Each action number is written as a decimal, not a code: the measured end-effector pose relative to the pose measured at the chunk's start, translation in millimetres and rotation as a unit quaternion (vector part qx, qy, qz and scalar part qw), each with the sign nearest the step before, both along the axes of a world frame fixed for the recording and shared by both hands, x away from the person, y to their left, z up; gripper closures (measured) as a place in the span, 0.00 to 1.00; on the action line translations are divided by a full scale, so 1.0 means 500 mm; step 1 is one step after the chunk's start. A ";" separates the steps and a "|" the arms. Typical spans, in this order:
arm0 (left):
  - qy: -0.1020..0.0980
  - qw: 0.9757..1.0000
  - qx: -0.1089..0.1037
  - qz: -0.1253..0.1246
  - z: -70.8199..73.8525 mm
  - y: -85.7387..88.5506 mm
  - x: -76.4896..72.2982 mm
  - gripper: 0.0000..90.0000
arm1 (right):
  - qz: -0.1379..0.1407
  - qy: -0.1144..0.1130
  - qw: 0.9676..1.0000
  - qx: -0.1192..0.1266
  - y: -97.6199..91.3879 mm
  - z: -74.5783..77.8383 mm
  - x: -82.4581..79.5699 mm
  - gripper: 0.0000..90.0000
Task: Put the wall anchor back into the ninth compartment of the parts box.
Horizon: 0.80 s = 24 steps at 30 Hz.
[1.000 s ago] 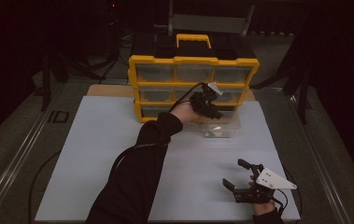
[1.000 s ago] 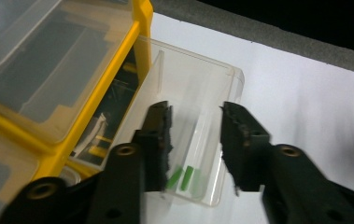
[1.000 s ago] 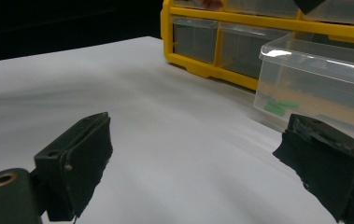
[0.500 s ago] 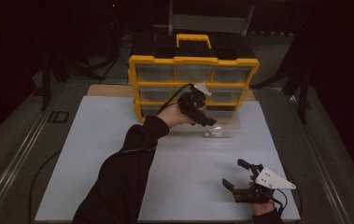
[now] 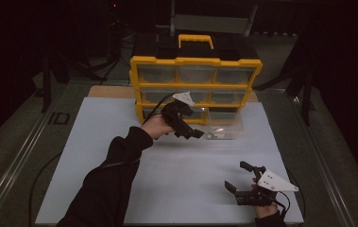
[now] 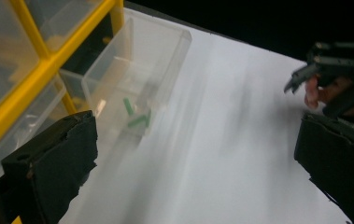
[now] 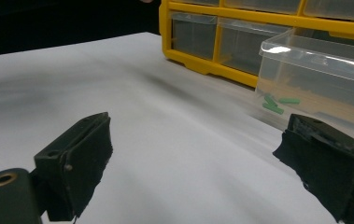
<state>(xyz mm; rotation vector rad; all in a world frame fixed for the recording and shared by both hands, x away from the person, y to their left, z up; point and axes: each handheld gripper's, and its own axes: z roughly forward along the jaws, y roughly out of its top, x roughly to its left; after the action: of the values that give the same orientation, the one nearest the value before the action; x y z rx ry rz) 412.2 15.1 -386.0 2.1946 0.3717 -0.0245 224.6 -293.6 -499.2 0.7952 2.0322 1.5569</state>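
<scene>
Left gripper (image 5: pixel 191 134): jaws just opened to full width, nothing between them; held above the white mat (image 5: pixel 120 142), just beside the clear drawer's left wall in the high view.
Right gripper (image 5: pixel 244 182): jaws spread wide, empty; low near the mat's front right corner, well apart from the drawer.
Clear drawer (image 5: pixel 224 126): pulled out of the yellow organizer (image 5: pixel 195 75) and standing on the mat toward its back edge, just in front of the bottom row; still inside the cabinet or fully free, cannot tell.
Green pieces (image 6: pixel 135 116): a few small ones on the drawer floor, bunched near one wall.
Risk, nudge: open left jaw close beside the thin drawer wall; a sideways drift likely to shove the light drawer along the smooth mat or skew it against the organizer.
Risk, spill: a tilt or knock could send the green pieces sliding or out over the rim.
Risk, pick: pieces small and lying flat near the wall; wide pads may pinch the plastic or miss.
High view alone: both forearms, the whole mat, the organizer's handle and three rows.
Left gripper view alone: the green pieces from above, the other gripper beyond.
Right gripper view alone: drawer side-on, pieces (image 7: pixel 277 105) seen through the clear wall.
</scene>
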 end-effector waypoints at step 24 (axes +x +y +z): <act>0.004 0.999 -0.034 0.015 -0.071 0.166 -0.113 0.00 | 0.001 0.000 1.000 -0.006 0.004 0.000 0.001 0.09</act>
<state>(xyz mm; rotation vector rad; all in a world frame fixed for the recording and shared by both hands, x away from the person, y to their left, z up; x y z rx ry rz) 355.9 98.2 -421.4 2.1226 0.4026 -0.0287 225.2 -291.5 -499.3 0.7894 2.0412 1.5447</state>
